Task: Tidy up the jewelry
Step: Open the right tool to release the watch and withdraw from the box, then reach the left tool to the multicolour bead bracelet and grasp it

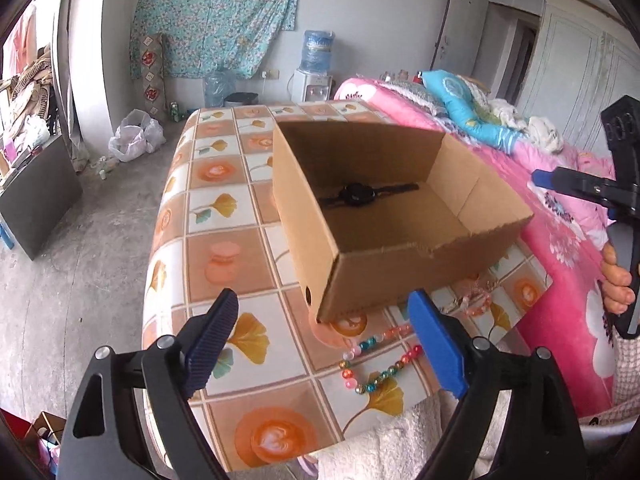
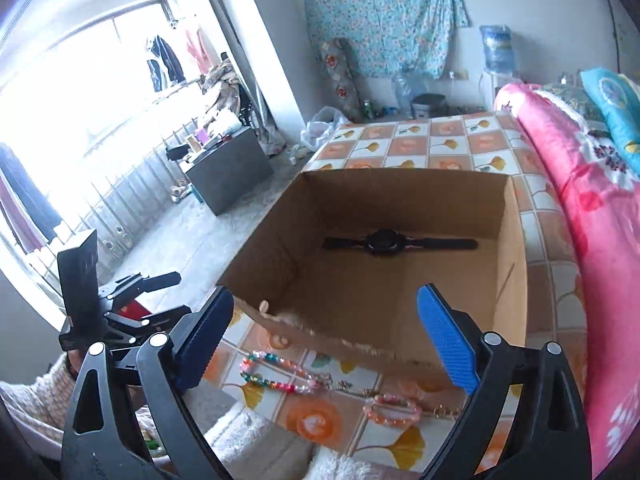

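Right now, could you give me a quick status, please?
Both tools open, empty: left, right. Watch in box. Bead bracelets on table. Nothing blocking.

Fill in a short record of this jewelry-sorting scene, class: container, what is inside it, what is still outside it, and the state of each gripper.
Container: open brown cardboard box on the tiled-pattern tablecloth
Inside: black wristwatch, lying flat
Outside: multicoloured bead bracelet and pink bead bracelet, in front of the box
Left gripper: open, empty
Right gripper: open, empty
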The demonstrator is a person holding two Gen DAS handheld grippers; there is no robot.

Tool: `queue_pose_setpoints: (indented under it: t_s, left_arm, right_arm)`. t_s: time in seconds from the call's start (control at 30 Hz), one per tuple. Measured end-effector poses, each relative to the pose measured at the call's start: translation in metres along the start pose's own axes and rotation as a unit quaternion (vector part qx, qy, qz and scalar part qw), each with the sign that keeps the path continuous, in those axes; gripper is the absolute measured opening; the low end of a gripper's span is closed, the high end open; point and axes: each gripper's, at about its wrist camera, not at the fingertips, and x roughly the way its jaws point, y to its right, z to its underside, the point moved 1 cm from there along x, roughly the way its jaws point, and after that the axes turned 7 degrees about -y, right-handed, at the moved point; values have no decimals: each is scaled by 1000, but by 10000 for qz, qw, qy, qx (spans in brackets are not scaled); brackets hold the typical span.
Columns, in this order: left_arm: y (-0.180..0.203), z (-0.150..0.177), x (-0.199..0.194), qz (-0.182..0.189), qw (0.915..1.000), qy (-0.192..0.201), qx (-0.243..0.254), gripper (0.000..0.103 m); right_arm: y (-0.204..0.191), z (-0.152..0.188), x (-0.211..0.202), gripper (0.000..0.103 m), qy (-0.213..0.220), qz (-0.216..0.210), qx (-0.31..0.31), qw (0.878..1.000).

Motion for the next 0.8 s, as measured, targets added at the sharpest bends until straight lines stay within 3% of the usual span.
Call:
queue_pose_setpoints:
  t_s: [0.17,0.3,0.53,0.63,0.73,0.8]
  left_arm:
    - [23,30,22,-61,9994,-316,144,85]
    - [39,47,33,20,9993,-359,51,85]
    - [52,65,41,-208,9993,-86,-313,86]
    - [54,70,38,-318,9987,67,-386,86]
    - [57,71,31,-555,9974,311,-345,90]
    - [57,70,29,-493,9977,331,-339,93]
  right_arm:
    - [10,52,22,95,-208,837,175,9961]
    - [9,78,28,95,-226,1847,-41,9825]
    - [-3,85,17,95,557,2678,-638,9597]
    - [-5,81,9,95,911,2762,-690,9543]
    - [-4,81,8,95,1066,2488,-787,9595]
    - [-4,80,13,95,982,2318,-913,9635]
